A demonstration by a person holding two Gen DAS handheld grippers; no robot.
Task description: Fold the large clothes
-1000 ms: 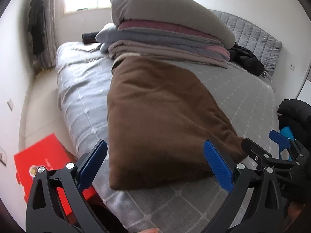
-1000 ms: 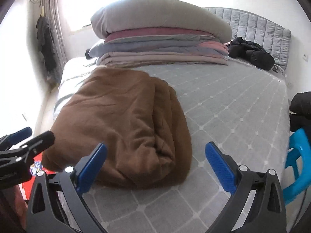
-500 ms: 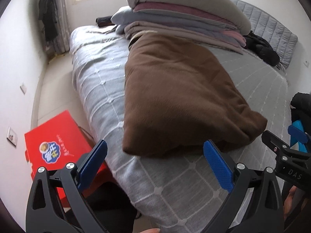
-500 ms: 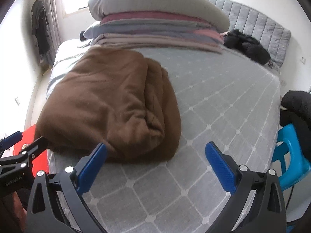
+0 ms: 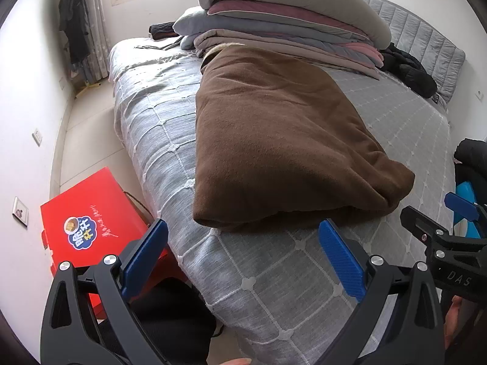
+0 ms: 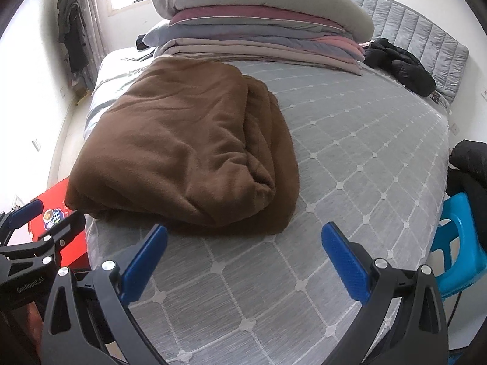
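Both my grippers, left (image 5: 242,254) & right (image 6: 243,257), fingers spread, empty; brown garment (image 6: 182,152) near bed (image 6: 365,152) edge, bulky fold could slump floorward.

A folded blanket (image 5: 274,146) lies on the bed (image 5: 304,273) toward its left edge, its far end touching a stack of bedding (image 5: 289,27) that runs across the bed's far end, with a jacket (image 5: 408,70) to the right of the stack by the headboard (image 5: 426,45). On the floor left of the bed's near corner sits a box (image 5: 91,216), and a stool (image 6: 459,243) stands off the bed's right edge. Both grippers hang over the bed's near edge, the left gripper (image 5: 240,258) before the blanket's near left corner and the right gripper (image 6: 243,258) before its near right corner, neither touching it.
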